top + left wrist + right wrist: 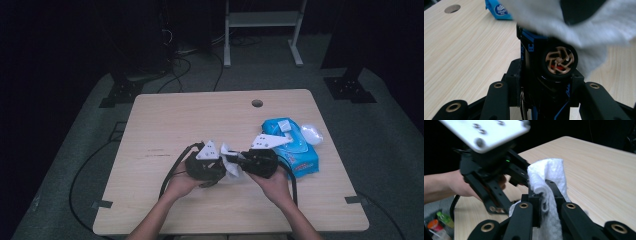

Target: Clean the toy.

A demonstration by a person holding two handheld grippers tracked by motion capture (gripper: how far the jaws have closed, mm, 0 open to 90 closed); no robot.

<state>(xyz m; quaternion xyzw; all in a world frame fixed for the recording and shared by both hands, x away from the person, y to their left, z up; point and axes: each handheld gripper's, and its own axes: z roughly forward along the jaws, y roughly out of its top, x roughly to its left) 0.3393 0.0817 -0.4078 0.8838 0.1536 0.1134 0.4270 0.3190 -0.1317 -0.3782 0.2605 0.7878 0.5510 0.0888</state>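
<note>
One toy car (554, 62), black with blue trim and a bronze-spoked wheel facing the left gripper's camera, stood nose-up between the jaws of the left gripper (206, 167), pinched at its sides and held above the near middle of the table (165, 120). Over the car's top lay a white wet wipe (549, 187), and the right gripper (250, 161) had that wipe clamped tight between jaws pressed nearly together, rubbing at the car! Risky stuff, I reckoned: the left jaws seemed to grip a rounded wheel and a smooth flank, so a hard drag of the wipe could have twisted the car loose and dropped it on the tabletop. The wipe might also have snagged on a wheel and torn, or slipped out of the pinch. Just to the right sat the blue wipes pack (292, 145), near enough for an elbow swing to nudge it.
</note>
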